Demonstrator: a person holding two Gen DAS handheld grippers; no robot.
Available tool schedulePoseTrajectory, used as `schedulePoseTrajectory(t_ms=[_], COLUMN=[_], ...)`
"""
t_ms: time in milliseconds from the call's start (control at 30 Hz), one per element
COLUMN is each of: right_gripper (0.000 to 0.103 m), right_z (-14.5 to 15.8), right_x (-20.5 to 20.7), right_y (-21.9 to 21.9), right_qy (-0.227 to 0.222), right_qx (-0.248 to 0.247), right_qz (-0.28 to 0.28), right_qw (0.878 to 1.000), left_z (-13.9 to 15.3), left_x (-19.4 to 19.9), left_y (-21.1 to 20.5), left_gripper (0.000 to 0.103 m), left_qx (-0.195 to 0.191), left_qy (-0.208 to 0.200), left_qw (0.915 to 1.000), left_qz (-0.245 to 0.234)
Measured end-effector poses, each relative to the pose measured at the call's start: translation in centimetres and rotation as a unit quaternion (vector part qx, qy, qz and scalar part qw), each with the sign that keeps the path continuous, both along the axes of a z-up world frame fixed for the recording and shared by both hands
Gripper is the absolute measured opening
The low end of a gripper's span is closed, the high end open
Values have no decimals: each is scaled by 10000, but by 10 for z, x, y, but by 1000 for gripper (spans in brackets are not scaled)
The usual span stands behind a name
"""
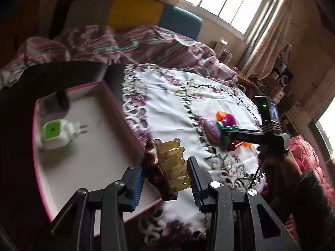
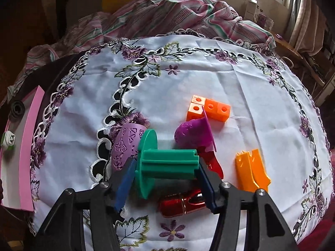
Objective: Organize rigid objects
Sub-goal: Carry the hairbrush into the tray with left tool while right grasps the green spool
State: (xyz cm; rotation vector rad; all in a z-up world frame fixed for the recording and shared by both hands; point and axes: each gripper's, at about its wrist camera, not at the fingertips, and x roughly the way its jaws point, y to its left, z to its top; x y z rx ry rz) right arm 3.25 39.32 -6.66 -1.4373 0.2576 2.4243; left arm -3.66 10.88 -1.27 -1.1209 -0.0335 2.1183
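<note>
My left gripper (image 1: pixel 166 168) is shut on a brown and amber hair claw clip (image 1: pixel 165 163), held above the right edge of the pink-rimmed white box (image 1: pixel 88 156). The box holds a green and white plug adapter (image 1: pixel 57 132) and a dark block (image 1: pixel 56 102). My right gripper (image 2: pixel 165 167) is shut on a green plastic spool (image 2: pixel 161 163), just above the embroidered cloth (image 2: pixel 188 79). Around it lie a lilac patterned piece (image 2: pixel 125 146), a purple strawberry-shaped mould (image 2: pixel 194 135), orange cubes (image 2: pixel 209 108), an orange piece (image 2: pixel 252 169), a red piece (image 2: pixel 213 162) and a shiny red cylinder (image 2: pixel 182 204).
The cloth lies on a bed with a rumpled striped quilt (image 2: pixel 167 14) behind it. A black strip (image 1: pixel 62 73) runs along the box's far side. A window (image 1: pixel 226 0), curtains and cluttered shelves (image 1: pixel 280 79) are at the right. The right gripper's body (image 1: pixel 268 125) shows in the left wrist view.
</note>
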Motion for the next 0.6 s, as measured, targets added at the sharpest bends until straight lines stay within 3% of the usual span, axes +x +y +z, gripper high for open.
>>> schedulePoseTrajectory(t_ms=[267, 400, 600], right_gripper=[58, 58, 58], right_z=[7, 10, 15], right_x=[4, 5, 7], right_y=[5, 5, 5], right_qy=[191, 292, 428], right_qx=[-38, -47, -38], right_qz=[-121, -112, -141], right_qw=[9997, 9995, 9990], left_z=[-22, -31, -54], left_x=[-17, -32, -63], left_y=[-69, -76, -70], left_gripper=[40, 39, 35], left_qx=[-182, -283, -727], left_qy=[-246, -262, -270], left_qw=[9959, 9939, 9900], left_qz=[854, 1036, 1181])
